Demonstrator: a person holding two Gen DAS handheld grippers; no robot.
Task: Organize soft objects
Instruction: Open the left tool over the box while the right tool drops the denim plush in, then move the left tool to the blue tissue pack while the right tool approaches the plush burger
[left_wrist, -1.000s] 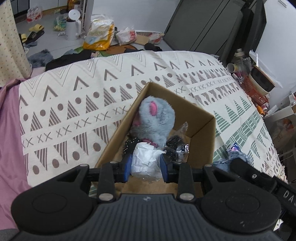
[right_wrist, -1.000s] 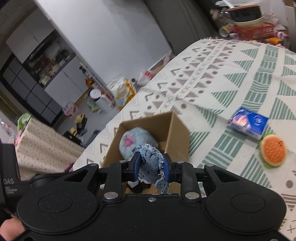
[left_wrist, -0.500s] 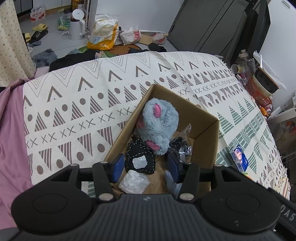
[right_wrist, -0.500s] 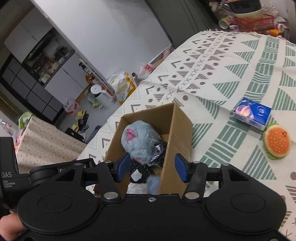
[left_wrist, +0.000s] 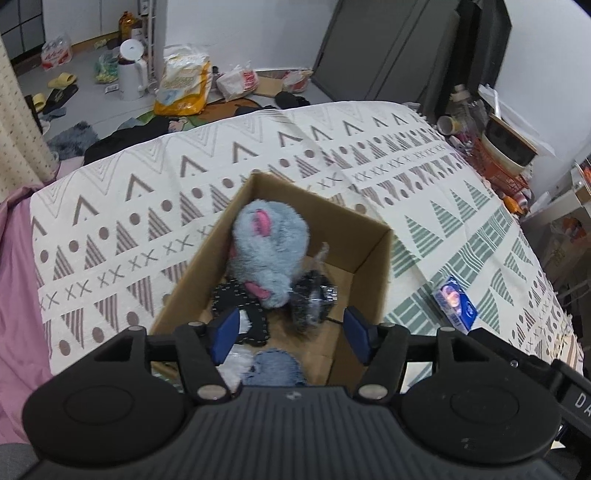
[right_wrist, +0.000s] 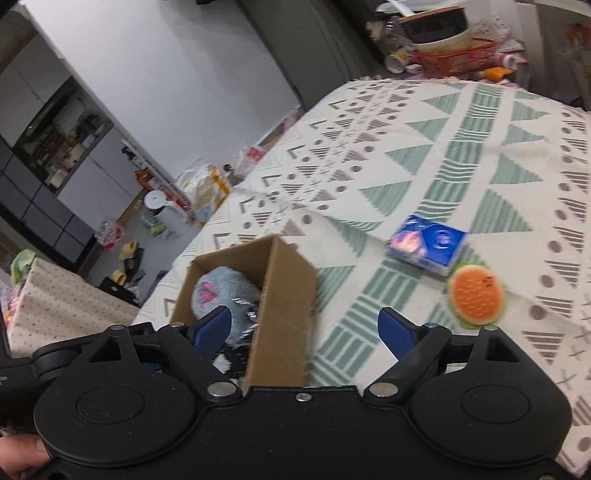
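1. Both tongs are standing wide apart and carrying nothing: the left tongs (left_wrist: 290, 336) are hanging over the near end of the cardboard box (left_wrist: 373, 266), low in the centre of the left wrist view, and the right tongs (right_wrist: 304, 328) are pointing past the box's right wall toward the bedspread (right_wrist: 461, 155).

2. The step in hand is probably fetching the next soft thing, and the burger plush (right_wrist: 475, 297) at the right of the right wrist view looks like the nearest candidate (the blue packet (right_wrist: 426, 243) is touching or just beside it, above and to the left).

3. To do this well, the right tongs should be coming down on the burger alone, pads closing across its round body and clear of the packet, so only one thing is lifted.

4. A soft toy is going to squash, so a full closing on its middle is likely safer than pinching an edge.

5. The box is sitting on the patterned bedspread, centre frame in the left wrist view, and is already holding a fluffy grey plush (left_wrist: 267, 254) with pink patches, a black stitched piece (left_wrist: 240, 299), a crinkly dark wrapped item (left_wrist: 314, 297), a denim scrap (left_wrist: 275, 369) and something white (left_wrist: 231, 363) at the near end.

6. Space is remaining along the box's right side (upper right of its floor), a sensible spot for the next drop.
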